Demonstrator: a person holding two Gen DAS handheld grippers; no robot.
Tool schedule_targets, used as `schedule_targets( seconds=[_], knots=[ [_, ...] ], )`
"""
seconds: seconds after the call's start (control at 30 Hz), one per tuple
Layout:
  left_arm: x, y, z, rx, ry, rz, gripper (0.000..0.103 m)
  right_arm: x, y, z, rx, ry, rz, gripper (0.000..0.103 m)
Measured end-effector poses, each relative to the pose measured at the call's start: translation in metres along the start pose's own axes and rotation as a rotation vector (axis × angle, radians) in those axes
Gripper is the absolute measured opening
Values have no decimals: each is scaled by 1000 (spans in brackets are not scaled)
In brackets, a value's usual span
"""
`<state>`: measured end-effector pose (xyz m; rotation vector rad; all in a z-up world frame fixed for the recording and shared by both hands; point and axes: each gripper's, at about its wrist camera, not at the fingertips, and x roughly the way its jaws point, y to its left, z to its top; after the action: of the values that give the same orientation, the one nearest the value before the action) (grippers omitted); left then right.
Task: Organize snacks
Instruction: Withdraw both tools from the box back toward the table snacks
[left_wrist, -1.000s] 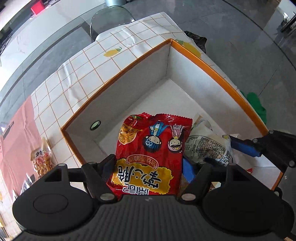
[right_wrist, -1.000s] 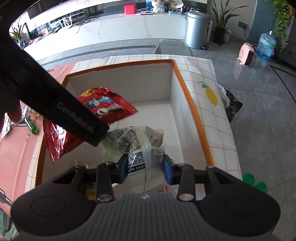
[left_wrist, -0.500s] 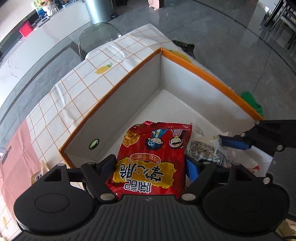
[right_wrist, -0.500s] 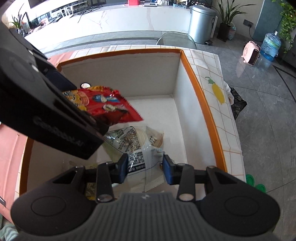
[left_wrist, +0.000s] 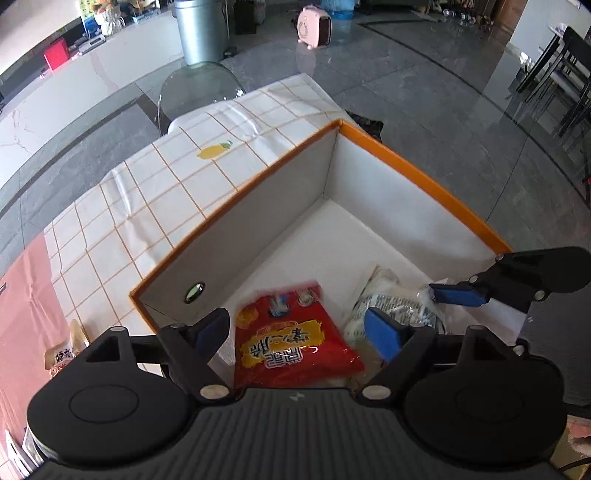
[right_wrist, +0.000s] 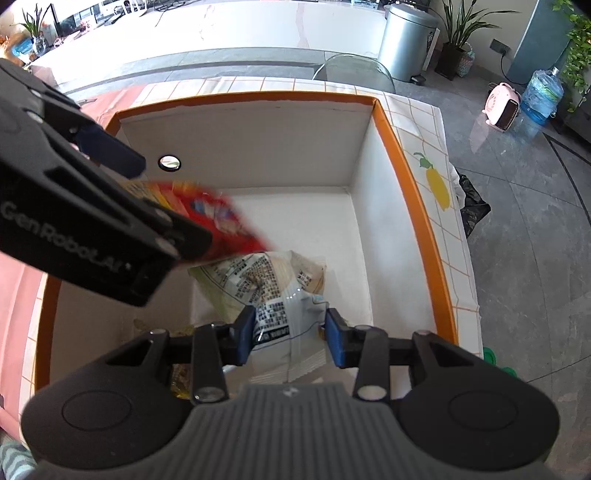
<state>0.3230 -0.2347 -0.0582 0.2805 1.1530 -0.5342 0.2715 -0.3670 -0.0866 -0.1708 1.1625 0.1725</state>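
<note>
A red snack bag (left_wrist: 295, 332) with yellow lettering, blurred by motion, is loose between the open fingers of my left gripper (left_wrist: 297, 328) over the orange-rimmed white box (left_wrist: 417, 170). In the right wrist view the red bag (right_wrist: 218, 218) shows under the left gripper. My right gripper (right_wrist: 290, 338) is shut on a clear and white snack bag (right_wrist: 269, 284) inside the box (right_wrist: 402, 162). That bag (left_wrist: 391, 302) also shows in the left wrist view.
The box stands on a white checked tablecloth (left_wrist: 147, 206) with a lemon print. More snack packets (left_wrist: 62, 354) lie on the pink cloth at the left. A glass chair (left_wrist: 195, 92) and a steel bin (left_wrist: 199, 29) stand beyond the table.
My left gripper has opened and let go of the red bag, which is dropping into the box. The left gripper has risen. My right gripper still holds the clear bag.
</note>
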Motion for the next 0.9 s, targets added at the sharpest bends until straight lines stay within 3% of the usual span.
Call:
schedule_targets(
  seconds=[0.13,0.43,0.57,0.67,0.9],
  knots=[
    [-12,11,-4,-39,-41,-54,102,6,3,3,15,15,-3,39],
    [-60,41,-33,-105,-139,-65,101,16,26,13,-89,66,-28,40],
    [-75,56,-56,-156,-161,-66,93,16,35,16,-125,78,-79,47],
    [-84,70,-73,-194,-154,-65,88,12,38,17,-117,83,-105,61],
    [-107,96,-119,-286,-143,-49,84,-17,49,21,-60,64,-122,68]
  ],
)
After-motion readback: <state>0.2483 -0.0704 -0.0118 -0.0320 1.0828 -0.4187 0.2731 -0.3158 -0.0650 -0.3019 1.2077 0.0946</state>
